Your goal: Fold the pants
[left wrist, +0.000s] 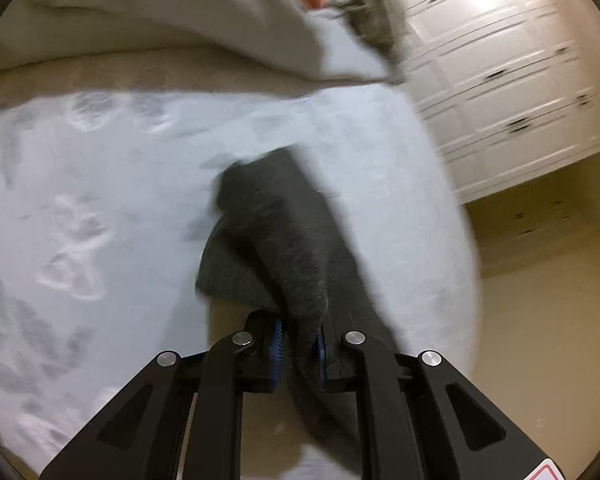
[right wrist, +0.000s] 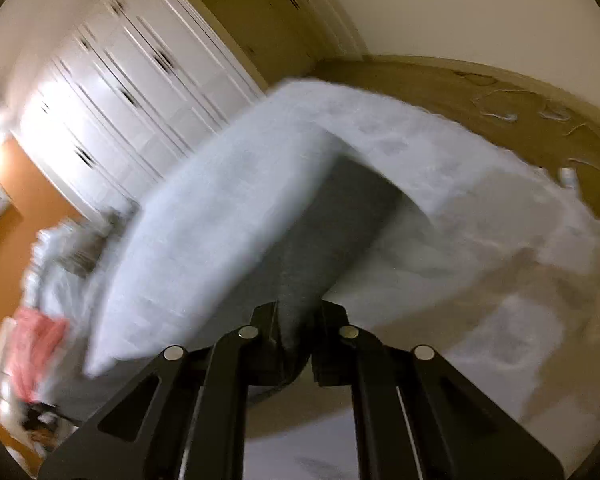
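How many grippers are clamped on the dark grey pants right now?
2. The left gripper pinches a bunched fold of the pants above the pale bed; the right gripper pinches a flatter stretch.

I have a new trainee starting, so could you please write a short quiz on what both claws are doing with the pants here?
1. True or false: the left claw is open and holds nothing.
2. What lies under the pants? A) wooden table B) pale bed C) tiled floor
3. Fill in: the right claw is shut on the ____.

Key: 1 false, it grips the dark grey pants; 2 B; 3 pants.
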